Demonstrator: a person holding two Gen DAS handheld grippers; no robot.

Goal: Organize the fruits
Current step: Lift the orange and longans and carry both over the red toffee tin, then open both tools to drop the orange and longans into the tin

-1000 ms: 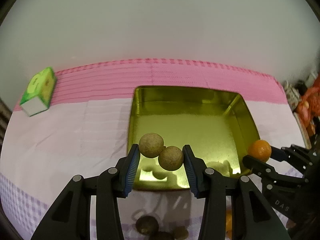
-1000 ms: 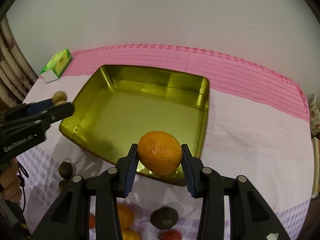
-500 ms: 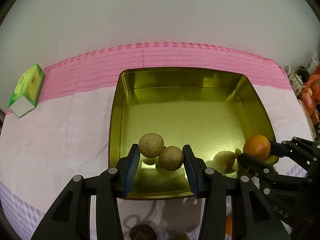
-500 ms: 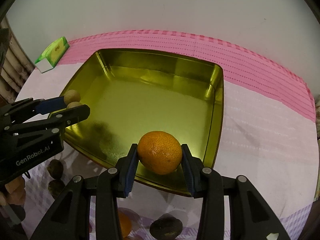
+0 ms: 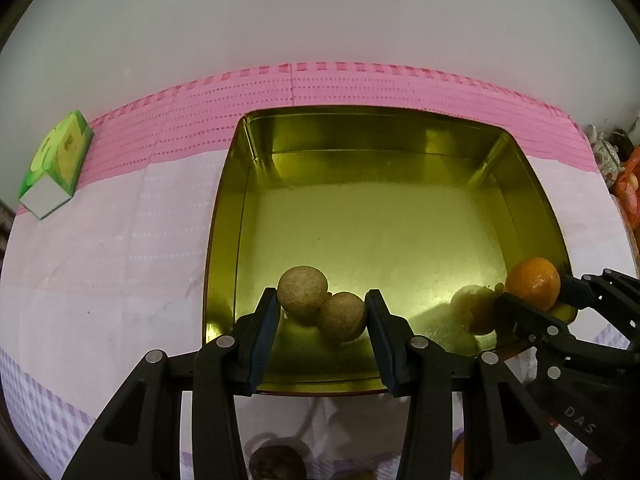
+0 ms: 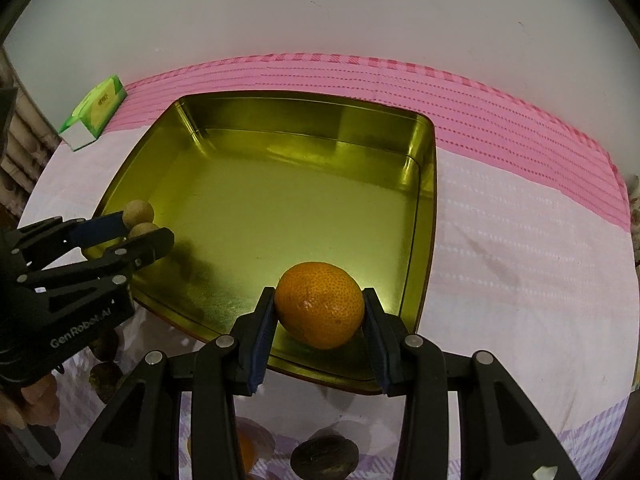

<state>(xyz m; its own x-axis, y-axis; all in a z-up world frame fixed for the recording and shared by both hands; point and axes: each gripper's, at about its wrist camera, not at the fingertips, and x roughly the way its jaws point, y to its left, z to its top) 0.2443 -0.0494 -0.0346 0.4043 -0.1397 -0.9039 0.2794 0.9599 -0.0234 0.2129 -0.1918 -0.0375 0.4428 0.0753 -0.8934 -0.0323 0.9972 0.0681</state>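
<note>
A square gold metal tray [image 5: 380, 132] [image 6: 312, 116] lies on the pink and white cloth. My left gripper [image 5: 322, 312] is shut on two small tan round fruits [image 5: 303, 291] [image 5: 342, 316], held over the tray's near-left part; it also shows in the right wrist view [image 6: 136, 228]. My right gripper [image 6: 319, 306] is shut on an orange mandarin [image 6: 320, 304], held over the tray's near-right corner; the mandarin shows in the left wrist view [image 5: 534, 283] too.
A green tissue box [image 5: 56, 164] [image 6: 94, 110] lies at the far left. Dark round fruits [image 6: 324, 458] [image 5: 276, 462] and an orange one [image 6: 246, 452] lie on the cloth below the grippers. A white wall stands behind the table.
Both grippers have moved forward and down over the tray with their fruit. The tray looks larger and nearer in both views.
</note>
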